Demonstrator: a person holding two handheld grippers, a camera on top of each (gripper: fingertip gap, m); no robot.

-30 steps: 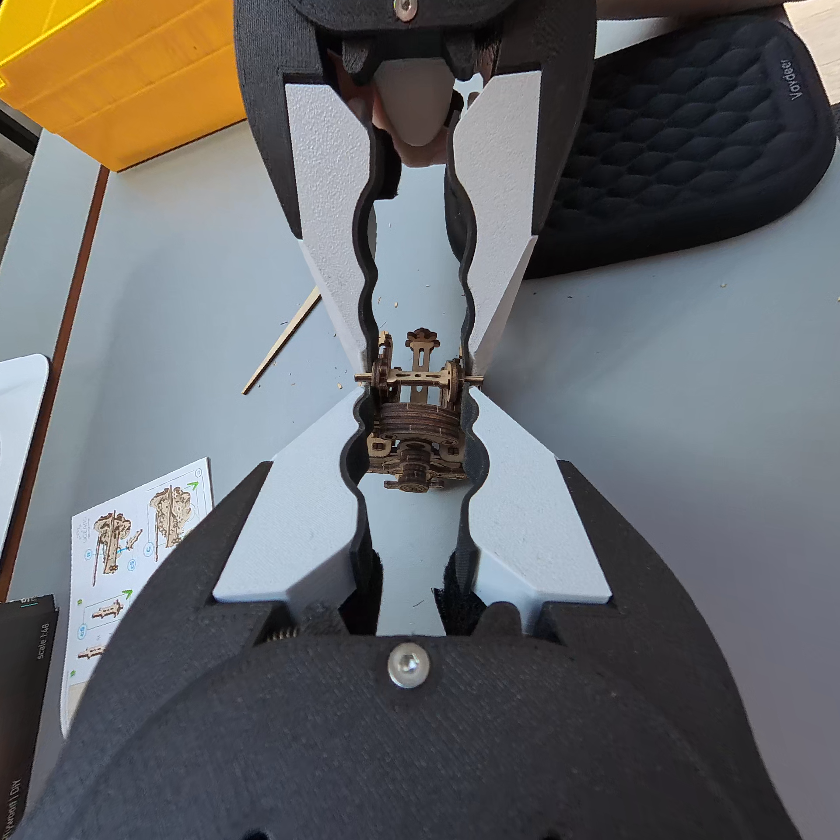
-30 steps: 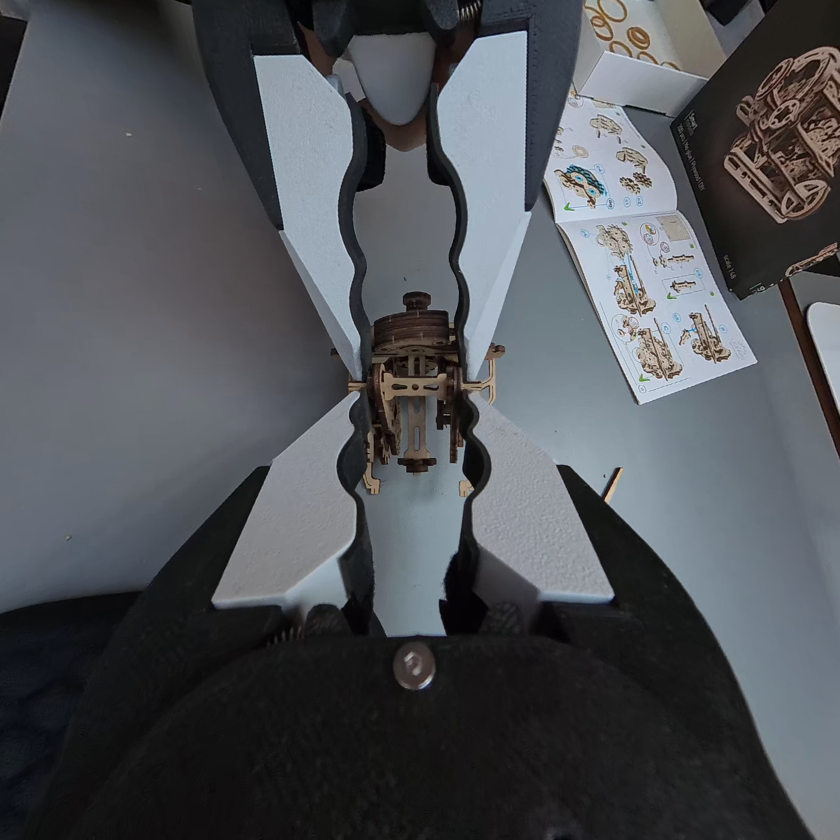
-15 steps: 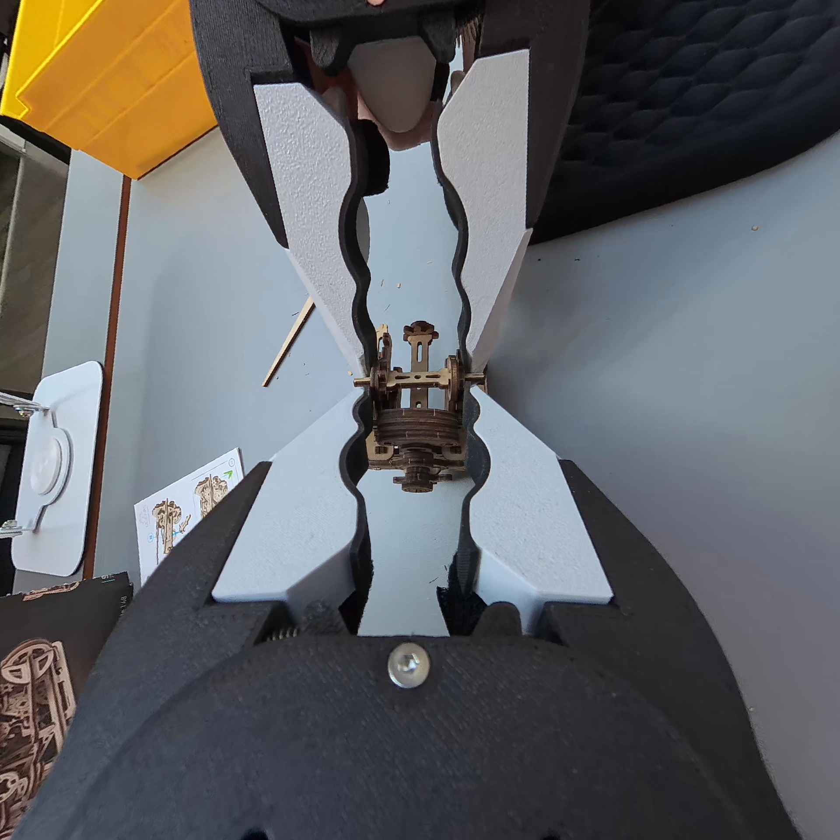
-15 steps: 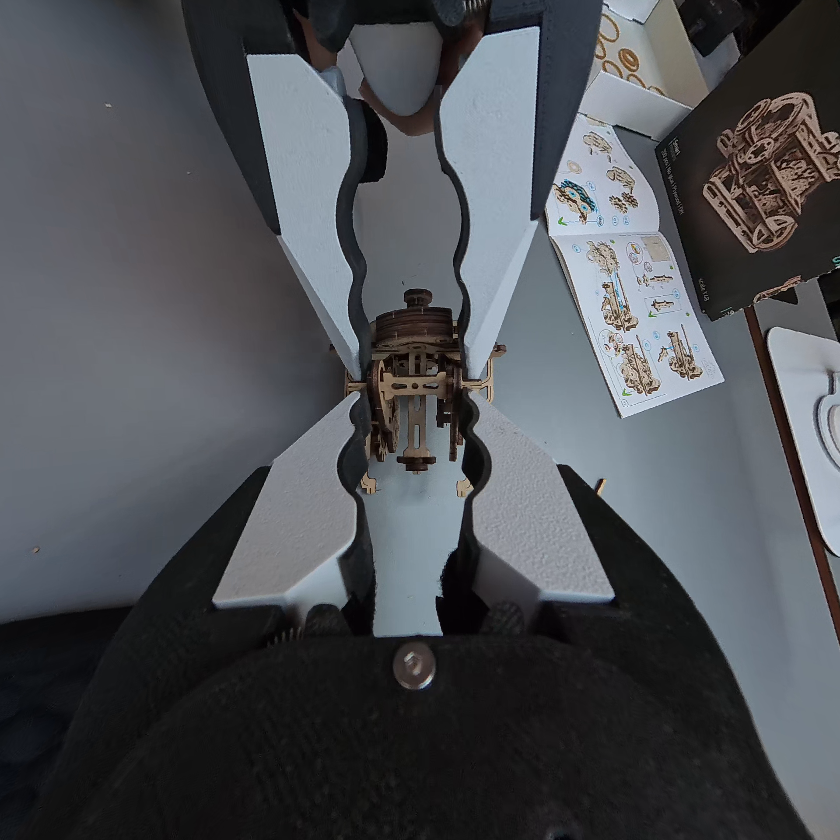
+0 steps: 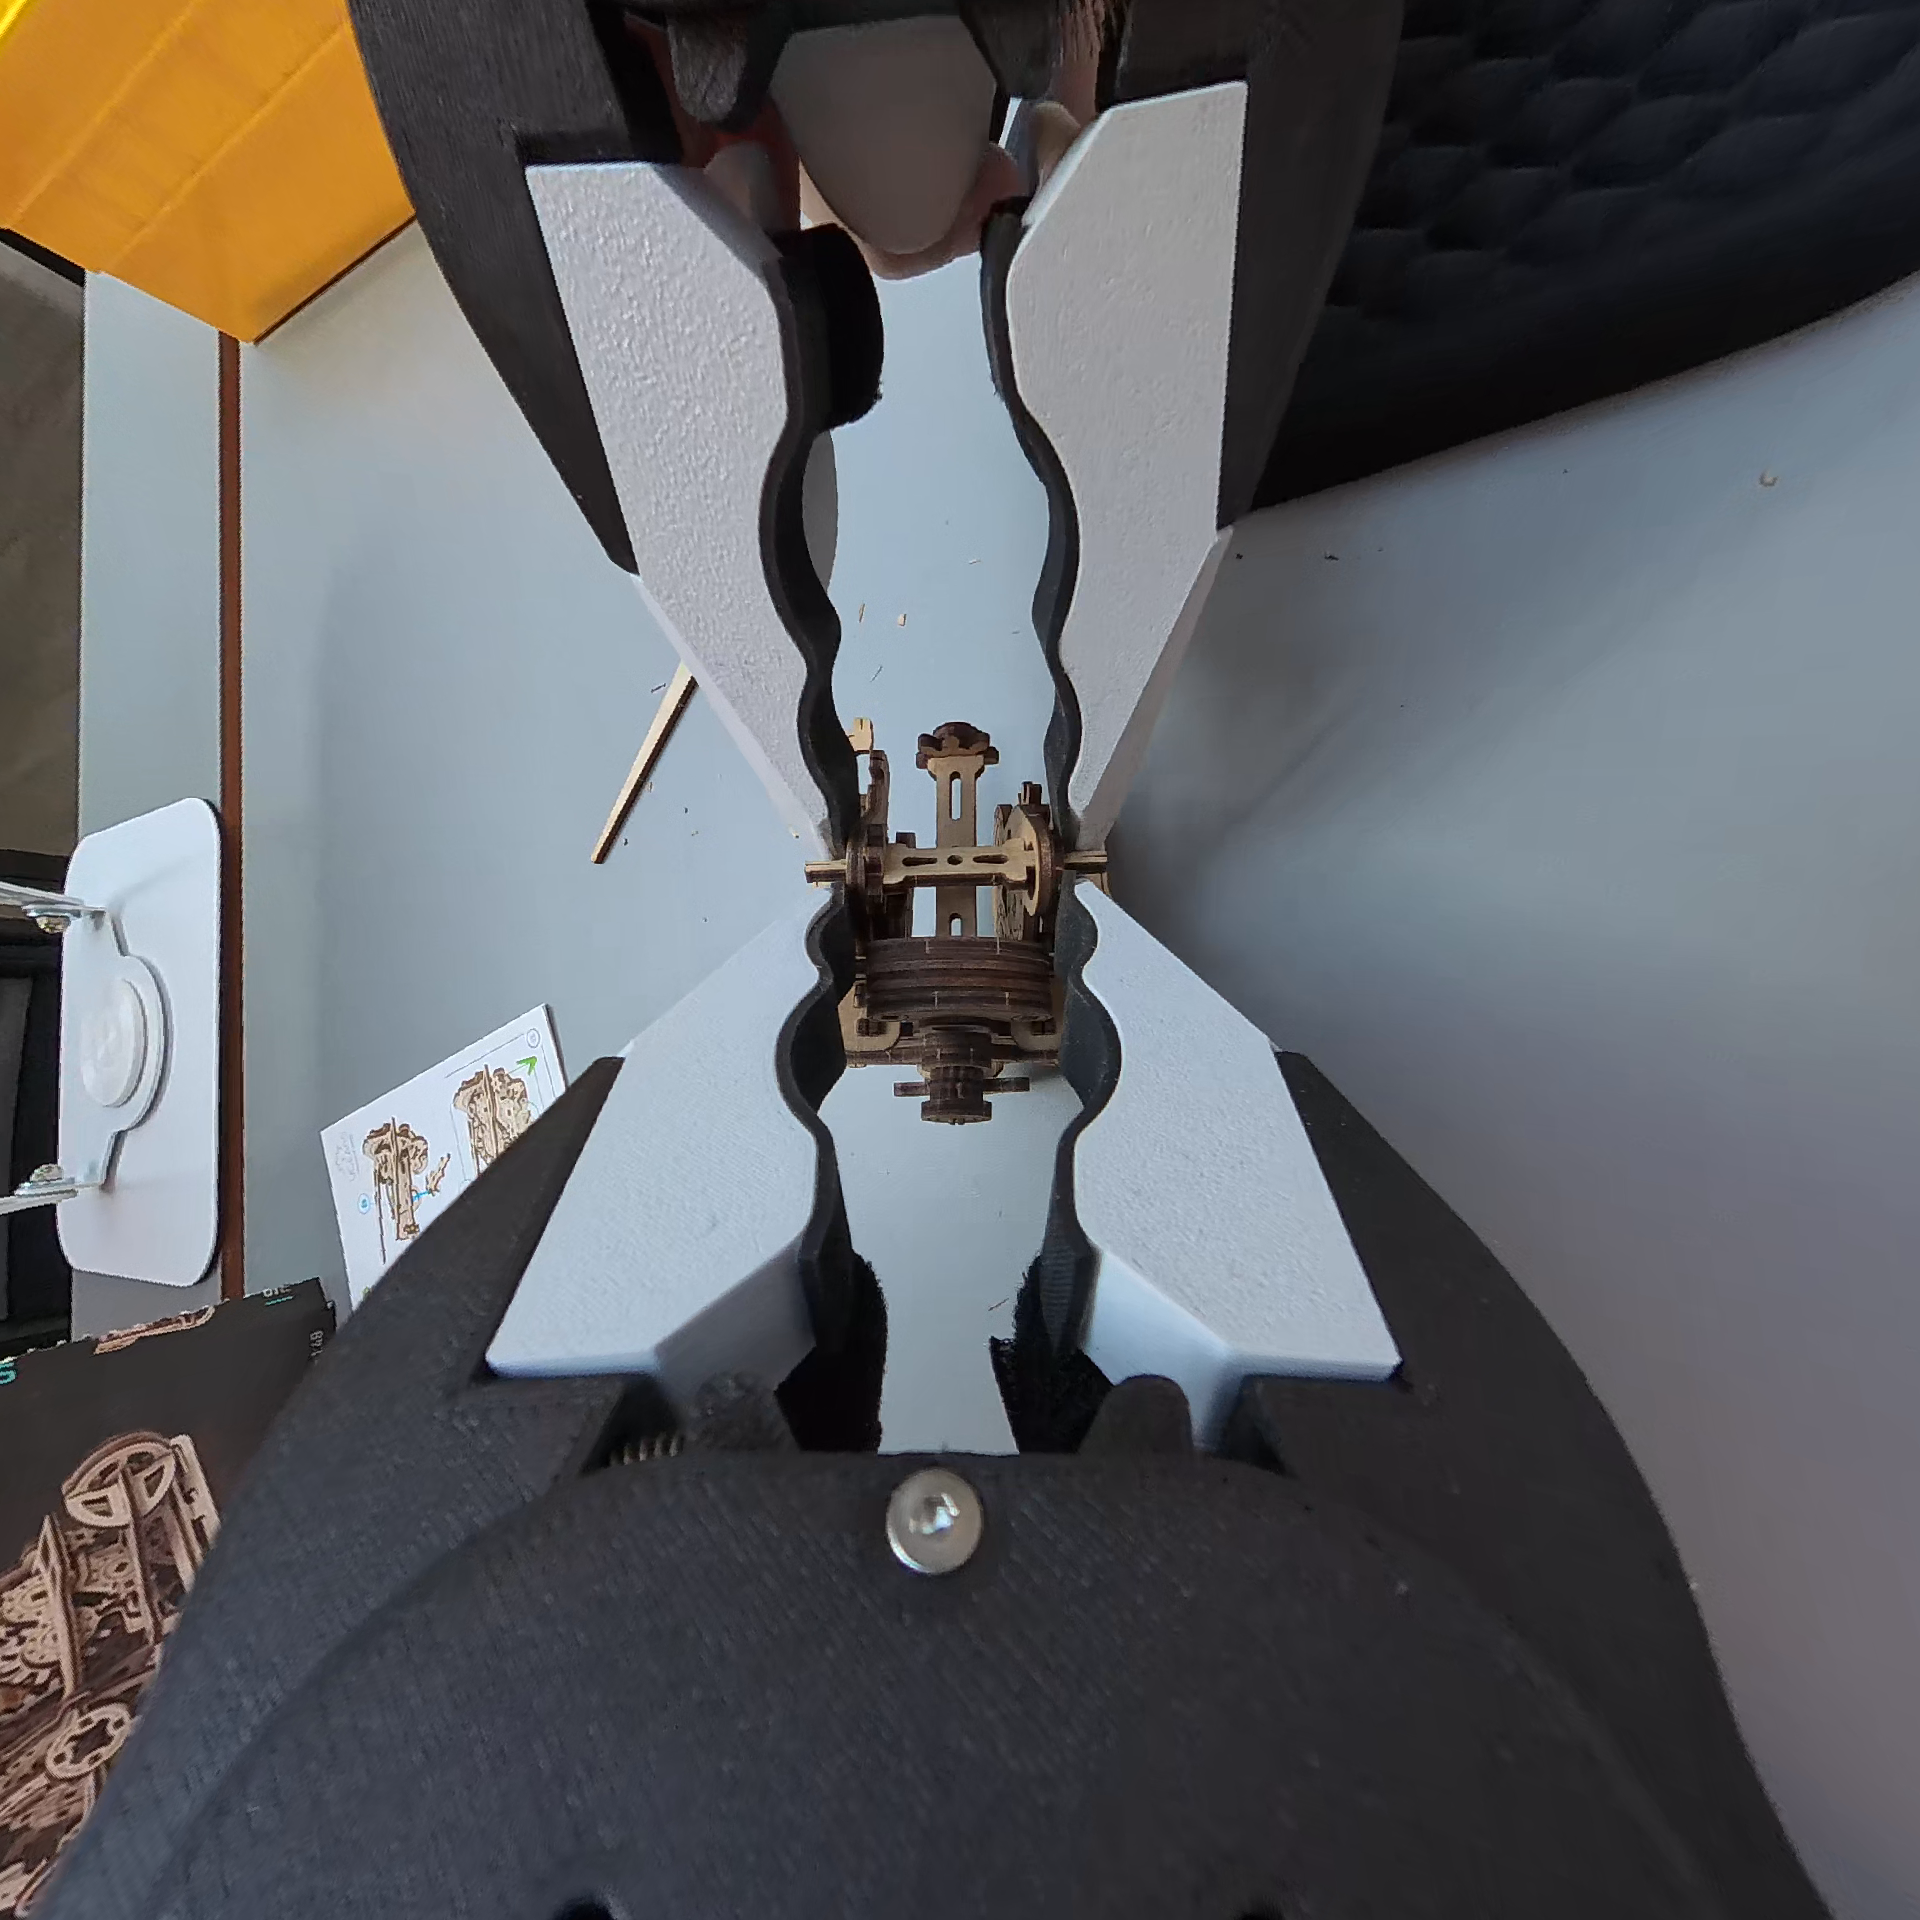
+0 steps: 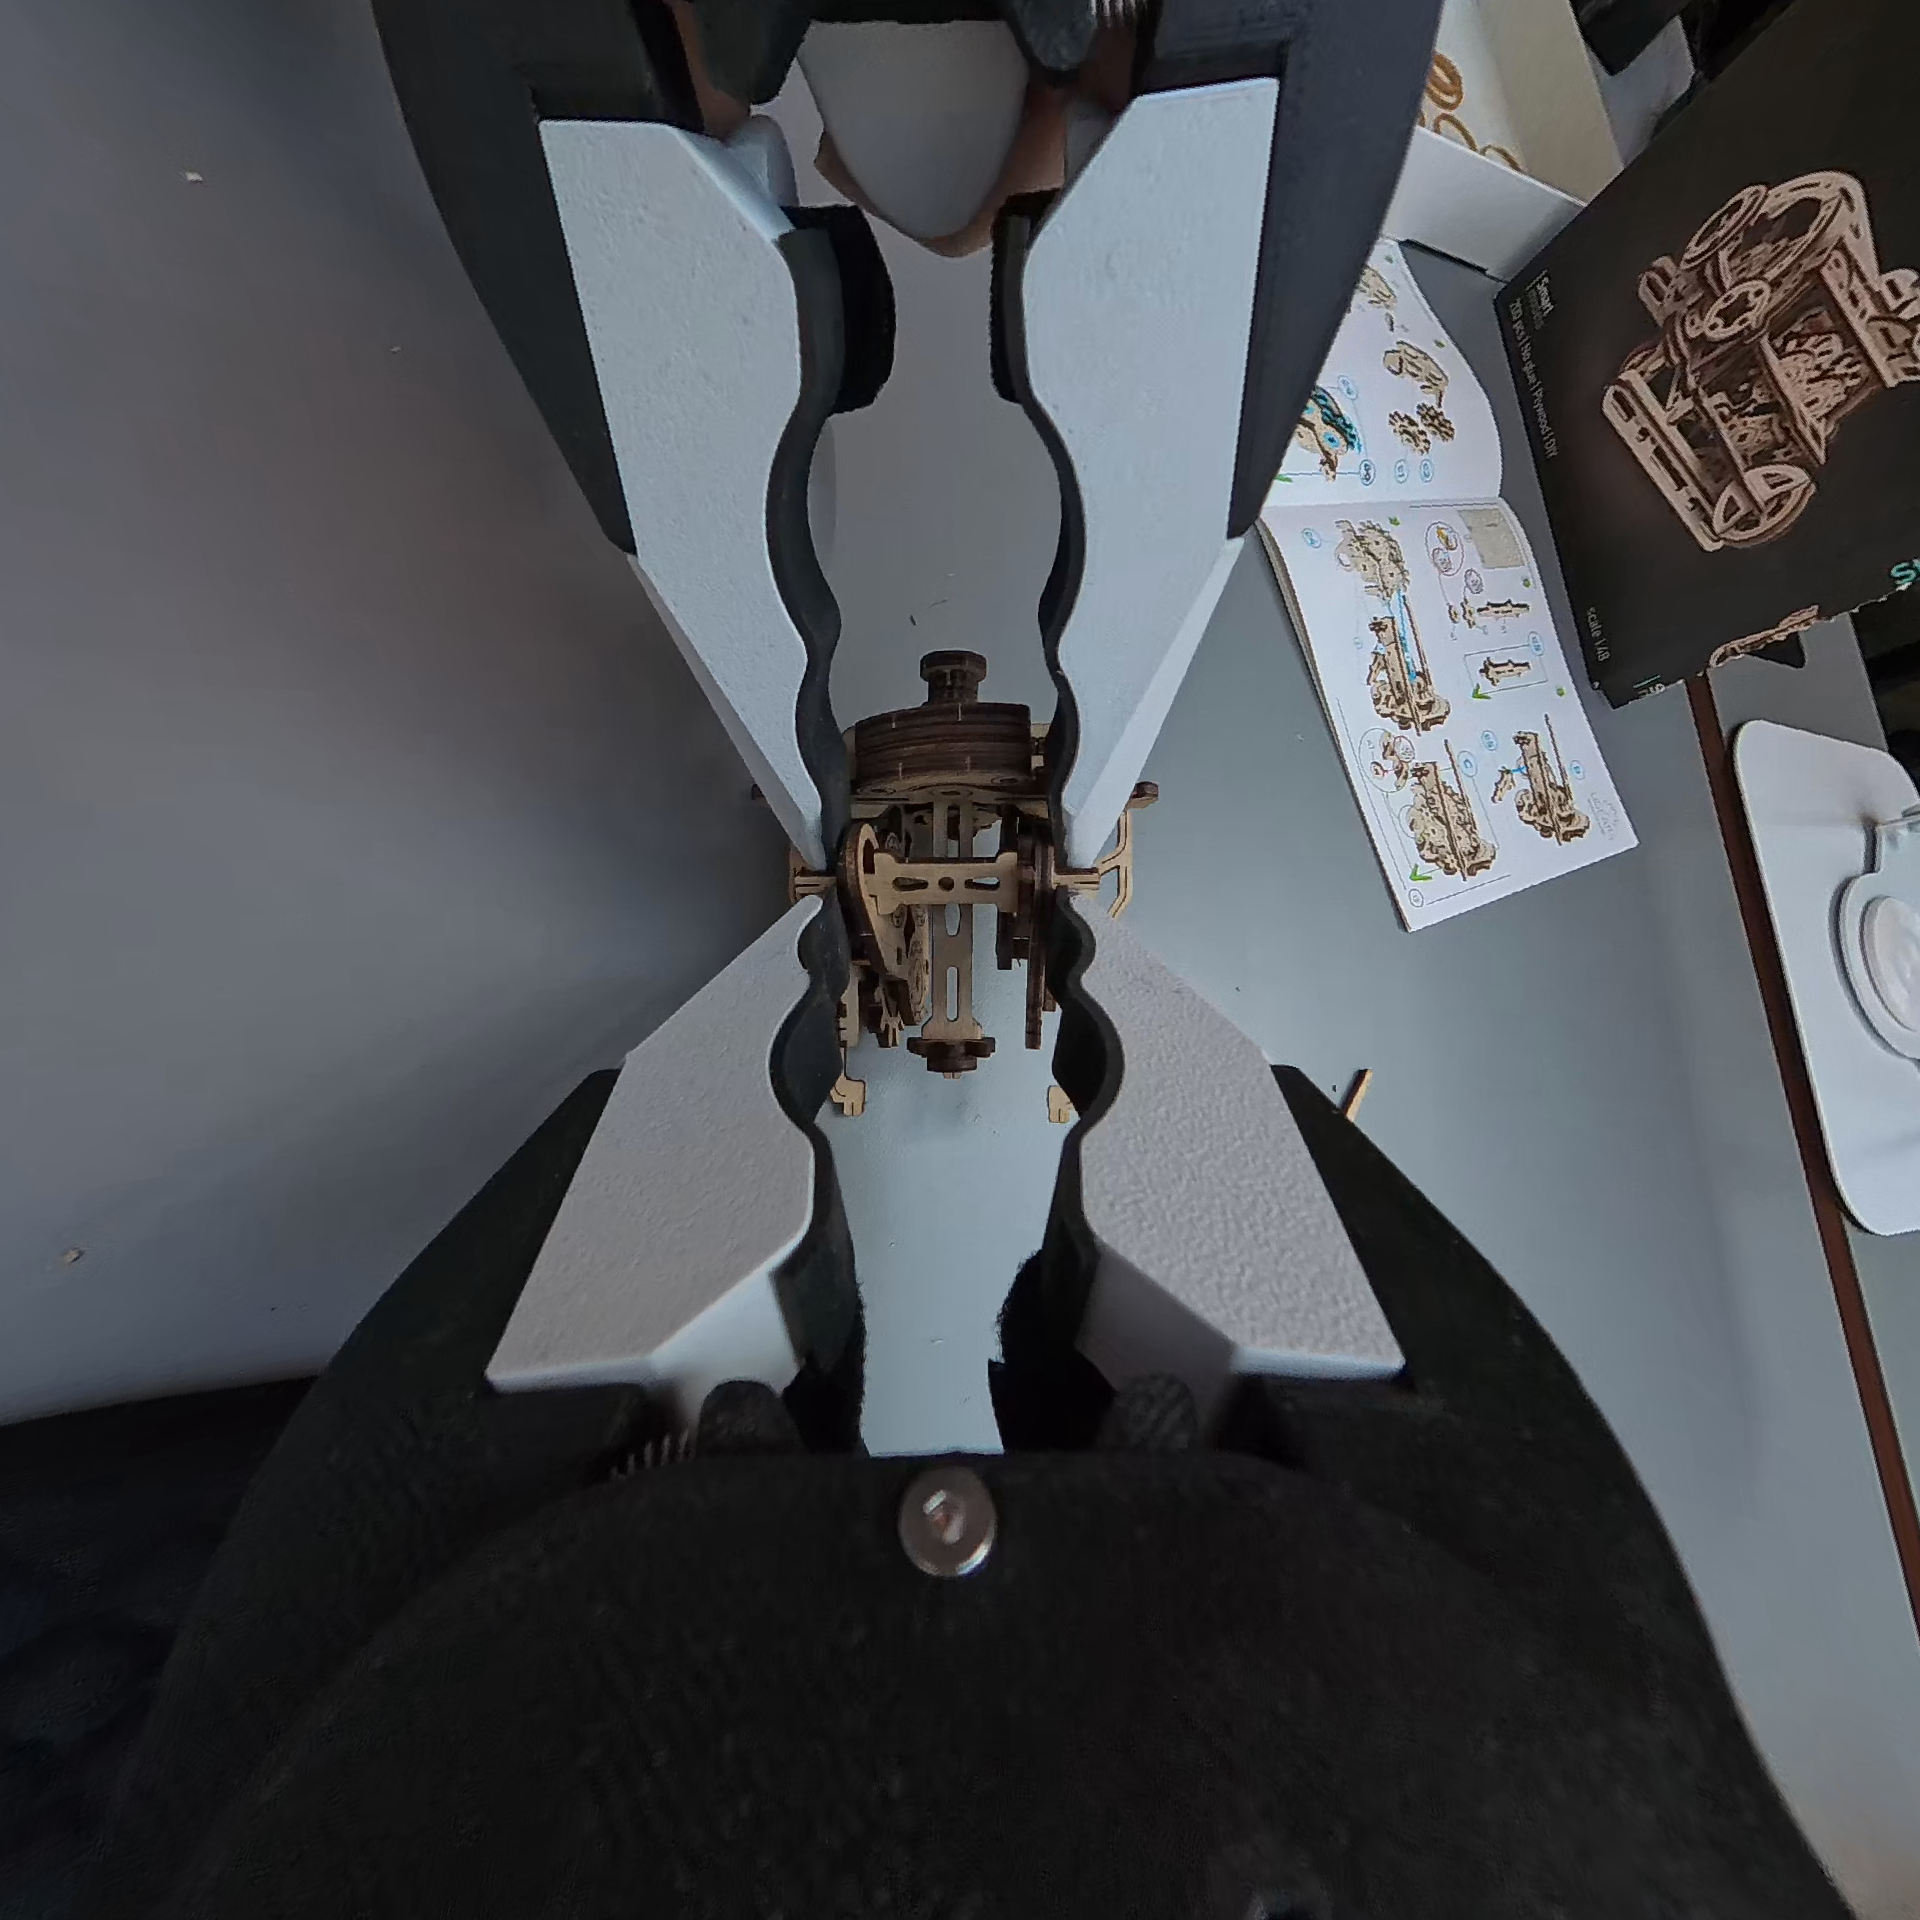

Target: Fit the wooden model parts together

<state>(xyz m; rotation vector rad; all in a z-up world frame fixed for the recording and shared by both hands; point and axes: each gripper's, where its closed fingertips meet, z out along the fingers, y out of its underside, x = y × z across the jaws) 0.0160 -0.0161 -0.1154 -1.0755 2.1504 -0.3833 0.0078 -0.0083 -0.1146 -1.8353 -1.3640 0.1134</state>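
Both my left gripper [image 5: 951, 940] and right gripper [image 6: 940, 940] clench one wooden gear model [image 5: 951, 935], bracing opposite ends so parts seat squarely.

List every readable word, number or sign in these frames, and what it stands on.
Black box: light print along its edge, which I won't quote.
Instruction booklet: small step markers in circles, too small to read.
Wooden model: no writing that I can make out.
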